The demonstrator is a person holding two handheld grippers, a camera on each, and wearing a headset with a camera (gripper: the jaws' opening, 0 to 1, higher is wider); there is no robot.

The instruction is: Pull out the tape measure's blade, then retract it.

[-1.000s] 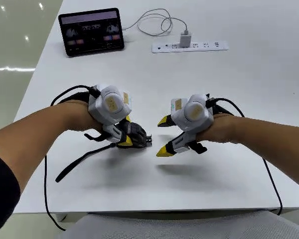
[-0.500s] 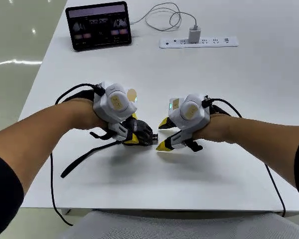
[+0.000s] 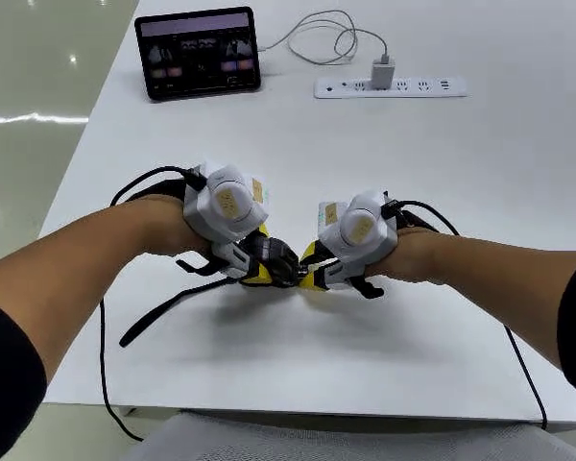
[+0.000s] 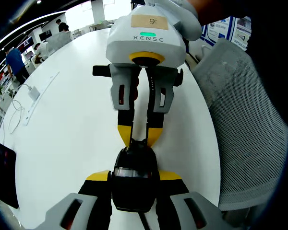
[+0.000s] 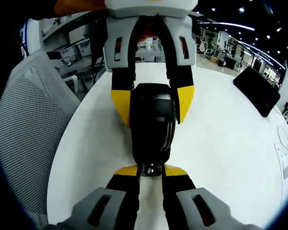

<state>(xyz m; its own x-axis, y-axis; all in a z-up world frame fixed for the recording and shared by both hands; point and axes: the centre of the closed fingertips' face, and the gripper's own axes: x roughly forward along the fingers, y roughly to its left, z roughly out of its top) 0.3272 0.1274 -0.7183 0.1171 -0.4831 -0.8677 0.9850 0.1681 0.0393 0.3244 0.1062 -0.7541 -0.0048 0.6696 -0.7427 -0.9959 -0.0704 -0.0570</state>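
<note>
The tape measure [image 3: 274, 259] is lying low at the near part of the white table [image 3: 384, 365], between your two hands; whether it is touching the surface cannot be told. The left gripper [image 3: 257, 272] is clamping it by its flat sides. The hook [image 5: 151, 168] is projecting from the end facing the right gripper [image 3: 308, 276], and that gripper's jaws are pinching together on it. The pull-out axis is running straight from one gripper to the other, so the next move is probably calling for drawing the right gripper directly away along that line while bracing with the left.
</note>
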